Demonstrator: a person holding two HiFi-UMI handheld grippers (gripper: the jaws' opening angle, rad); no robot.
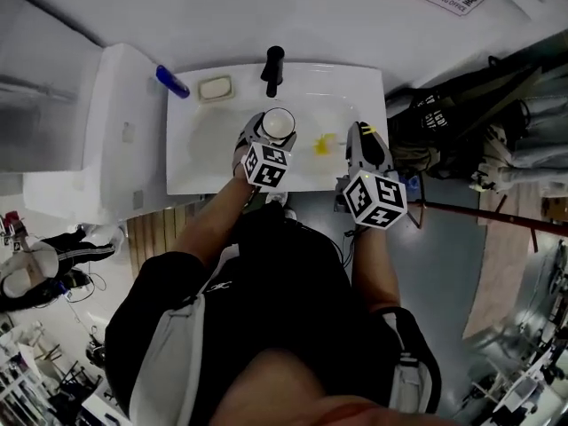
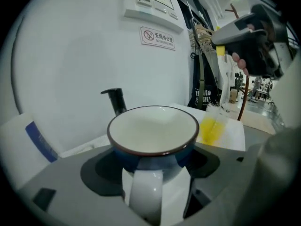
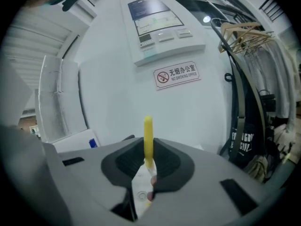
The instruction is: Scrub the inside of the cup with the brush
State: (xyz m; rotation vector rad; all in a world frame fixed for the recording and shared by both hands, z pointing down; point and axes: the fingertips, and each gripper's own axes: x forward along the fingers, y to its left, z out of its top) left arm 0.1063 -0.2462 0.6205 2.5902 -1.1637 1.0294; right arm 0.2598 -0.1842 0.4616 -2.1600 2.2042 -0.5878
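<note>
Left hand-held gripper [image 2: 153, 166] clamped on the cup [image 2: 153, 128], which is upright with its handle toward the camera, over the white sink [image 1: 200, 153]. Right hand-held gripper [image 3: 148, 168] closed tight on the yellow brush [image 3: 148, 138] handle. Brush head just beside the cup, outside it. Black faucet [image 1: 273, 67] behind.

The cup [image 2: 153, 128] is white inside with a dark rim, a dark blue outside and a white handle. It stands upright, mouth up and empty, clamped between the jaws of the left gripper [image 2: 151, 166] over the sink [image 1: 213, 162]. The brush [image 3: 148, 138] is yellow with pale bristles, its handle pinched in the right gripper [image 3: 148, 166], and its head is just beside the cup, outside it.
</note>
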